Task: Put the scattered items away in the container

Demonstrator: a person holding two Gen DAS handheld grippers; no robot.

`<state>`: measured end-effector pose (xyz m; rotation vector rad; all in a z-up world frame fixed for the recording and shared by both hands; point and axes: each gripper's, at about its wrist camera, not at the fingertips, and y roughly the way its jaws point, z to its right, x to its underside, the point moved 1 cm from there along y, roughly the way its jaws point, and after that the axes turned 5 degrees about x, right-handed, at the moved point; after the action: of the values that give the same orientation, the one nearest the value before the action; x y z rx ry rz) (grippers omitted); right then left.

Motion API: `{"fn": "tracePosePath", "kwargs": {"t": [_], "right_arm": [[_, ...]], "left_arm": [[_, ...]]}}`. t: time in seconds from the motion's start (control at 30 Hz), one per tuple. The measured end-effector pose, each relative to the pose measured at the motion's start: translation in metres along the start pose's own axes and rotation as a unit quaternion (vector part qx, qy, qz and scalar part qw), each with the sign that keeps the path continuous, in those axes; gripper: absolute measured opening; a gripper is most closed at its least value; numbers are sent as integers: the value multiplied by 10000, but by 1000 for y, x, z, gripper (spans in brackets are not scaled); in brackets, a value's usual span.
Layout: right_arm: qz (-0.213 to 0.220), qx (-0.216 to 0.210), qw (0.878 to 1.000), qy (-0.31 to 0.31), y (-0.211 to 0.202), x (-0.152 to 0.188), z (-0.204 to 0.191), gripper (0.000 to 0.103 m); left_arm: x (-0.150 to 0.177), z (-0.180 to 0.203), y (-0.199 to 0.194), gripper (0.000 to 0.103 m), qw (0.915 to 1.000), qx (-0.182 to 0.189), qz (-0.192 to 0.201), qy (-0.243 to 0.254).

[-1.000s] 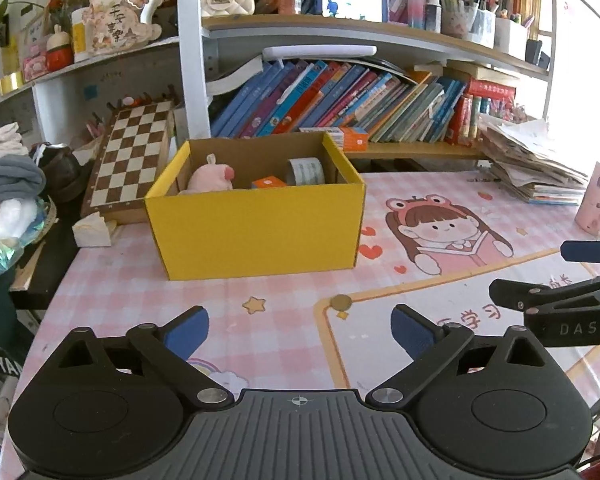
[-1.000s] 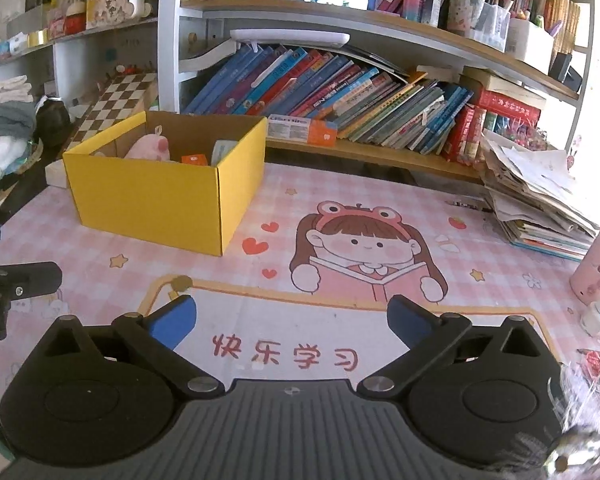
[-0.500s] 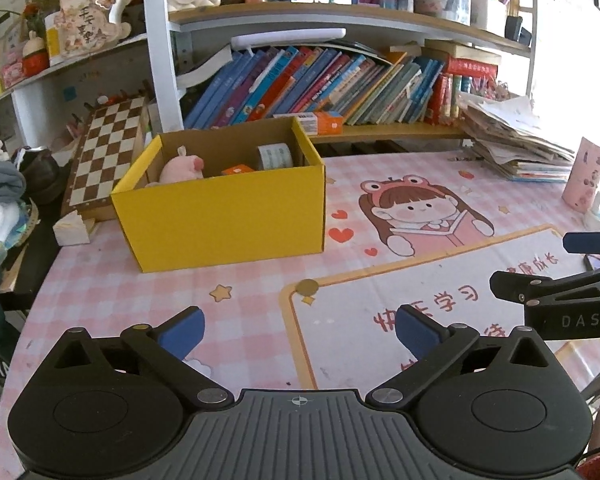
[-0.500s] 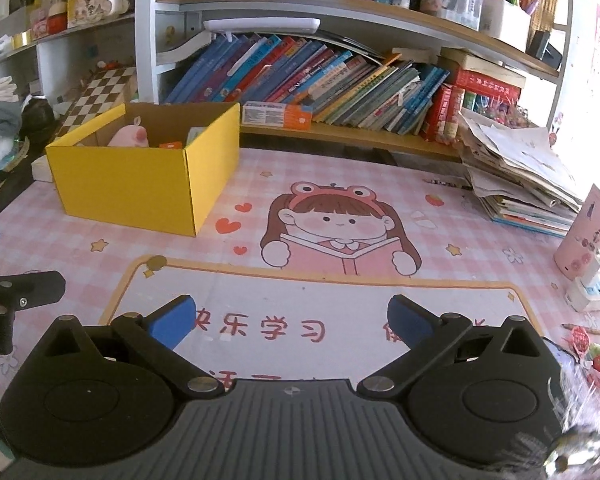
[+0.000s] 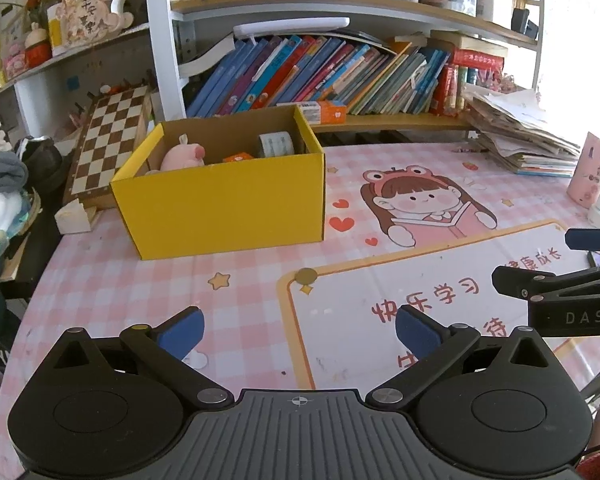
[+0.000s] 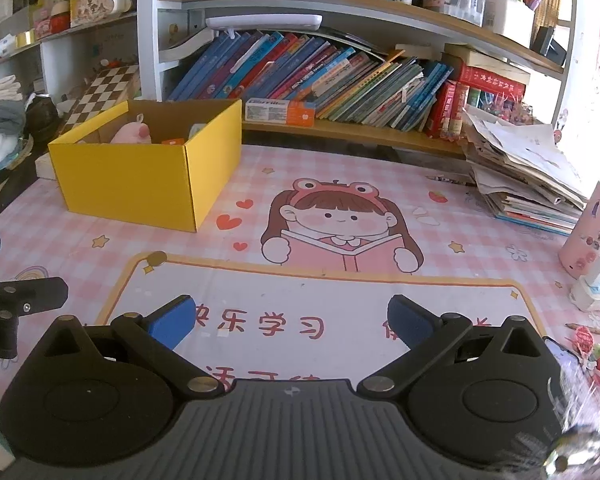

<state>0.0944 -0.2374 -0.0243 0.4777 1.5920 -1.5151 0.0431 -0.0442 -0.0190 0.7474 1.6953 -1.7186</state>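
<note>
Left gripper (image 5: 298,330): jaws wide, nothing between them, hovering over the mat near the bench's front edge.
Right gripper (image 6: 292,322): jaws wide, empty, above the white panel of the mat; its side also shows at the right edge of the left wrist view.
Mat (image 6: 380,304): pink checked, cartoon girl reading, covers the bench.
Coin (image 5: 305,276): small round disc on the mat's orange border, between the left gripper and the box; apart from both.
Box (image 5: 224,208): yellow, open top, on the mat at far left, upright.
Plush (image 5: 182,156): pink, inside the box, left side.
Tape (image 5: 276,144): roll inside the box, right rear.
Orange item (image 5: 238,157): small, inside the box between plush and tape; type unclear.
Chessboard (image 5: 108,136): leaning behind the box to the left.
Books (image 6: 320,76): row on the shelf behind the bench.
Papers (image 6: 524,176): stack at far right.
</note>
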Motion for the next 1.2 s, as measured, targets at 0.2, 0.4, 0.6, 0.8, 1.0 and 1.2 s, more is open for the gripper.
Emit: {"fn": "tracePosePath", "kwargs": {"t": [0.2,0.4,0.6,0.8,1.0,1.2], "right_arm": [[-2,-38,10000,-15,2,-1,0,103],[-16,-60,10000,-33,3,-1,0,103],[-8,-74,10000,-38,3,-1,0,103],[-6,-76,10000,-35,3,-1,-1,103],[-13,-93,9999,-37,3,-1,0,103],[-64,-115,9999,-39,6,1,-1,103]], "left_arm": [[0,2,-1,103,10000,-23,2,3],[0,2,-1,103,10000,-41,7,6],[0,2,-1,103,10000,-50,8,8],[1,6,-1,103,10000,-59,-1,-31],[2,7,-1,103,10000,-13,-19,-70],[5,9,-1,103,10000,-34,-11,-46]]}}
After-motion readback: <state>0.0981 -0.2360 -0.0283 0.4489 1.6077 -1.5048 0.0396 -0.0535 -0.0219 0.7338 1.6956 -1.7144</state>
